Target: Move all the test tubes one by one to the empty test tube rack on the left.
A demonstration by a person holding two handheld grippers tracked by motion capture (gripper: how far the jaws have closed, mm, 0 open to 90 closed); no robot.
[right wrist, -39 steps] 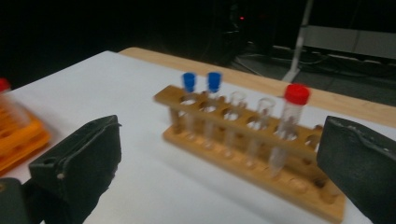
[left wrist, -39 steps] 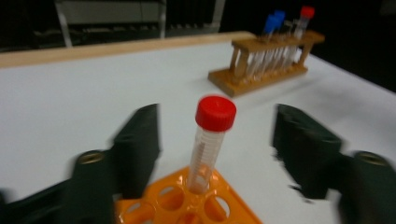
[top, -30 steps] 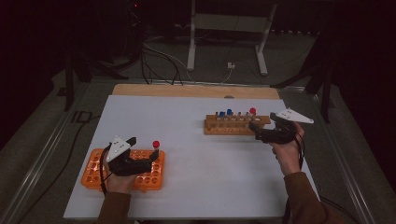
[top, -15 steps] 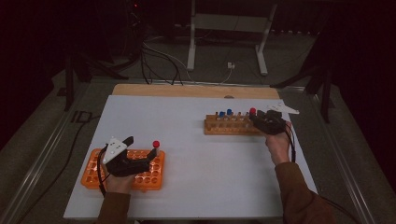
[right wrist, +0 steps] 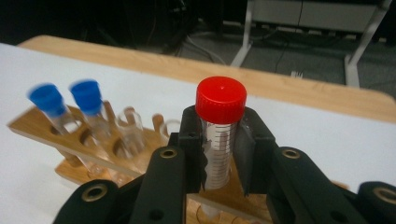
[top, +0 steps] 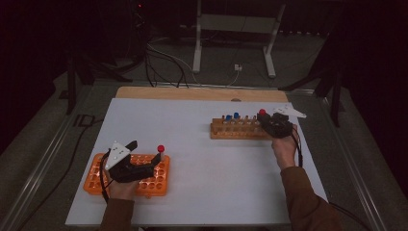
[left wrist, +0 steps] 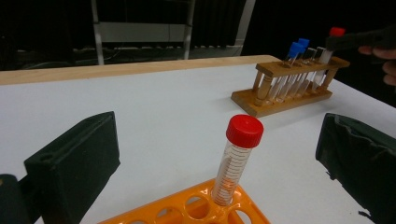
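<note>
A wooden rack [top: 238, 129] at the right holds several tubes, two of them blue-capped [right wrist: 88, 95]. My right gripper [top: 269, 122] is at its right end, shut on a red-capped tube [right wrist: 220, 100] whose lower end still sits in the wooden rack [right wrist: 32, 123]. An orange rack [top: 144, 175] lies at the front left with one red-capped tube [top: 160, 149] upright in its far right corner. My left gripper [top: 144, 153] rests over that rack, open. In the left gripper view its jaws stand wide on either side of this tube [left wrist: 244, 131], not touching it.
The white mat [top: 202, 163] covers the table between the racks. A bare wooden strip [top: 192, 94] runs along the far edge. Beyond it are cables and a metal stand [top: 231, 29] on a dark floor.
My right gripper moved left to the wooden rack's right end and shut on the red-capped tube. The left gripper stayed still.
</note>
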